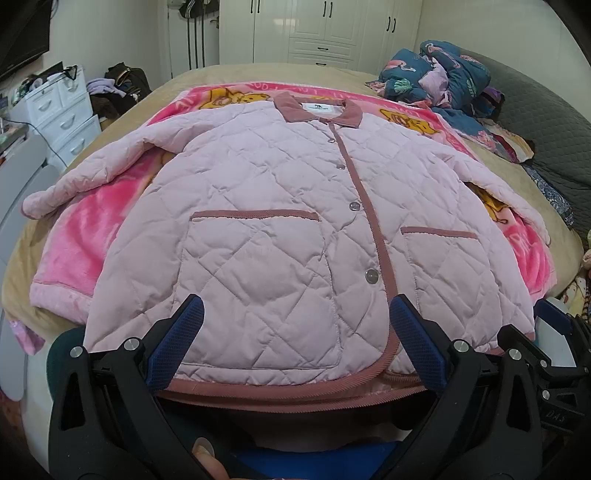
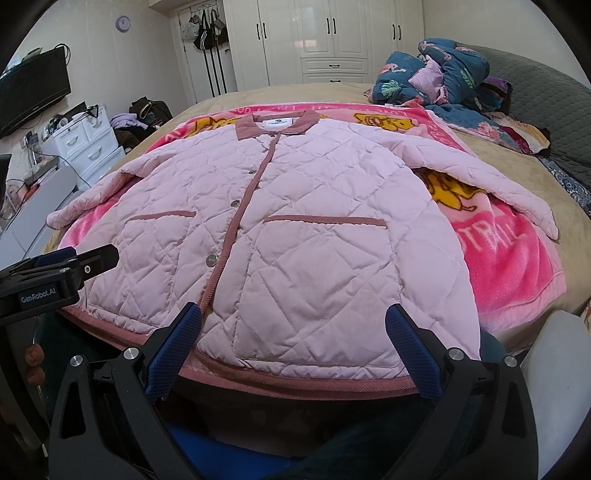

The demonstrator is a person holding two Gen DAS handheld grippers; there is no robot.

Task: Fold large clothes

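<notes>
One jacket (image 1: 280,206) flat on bed, unfolded | both grippers (image 1: 295,343) (image 2: 293,343) released, empty, at hem | next: likely grasp a sleeve (image 2: 491,184), fold inward.

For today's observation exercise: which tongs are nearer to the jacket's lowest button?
Left. The left tongs frame the hem just below the lowest button; the right tongs sit further along the hem, under the other pocket.

1 pink quilted jacket (image 1: 280,206), 2 pockets (image 1: 255,258), 1 pink blanket (image 1: 92,236), 2 claws (image 1: 295,347), 1 wardrobe (image 1: 325,29)
</notes>
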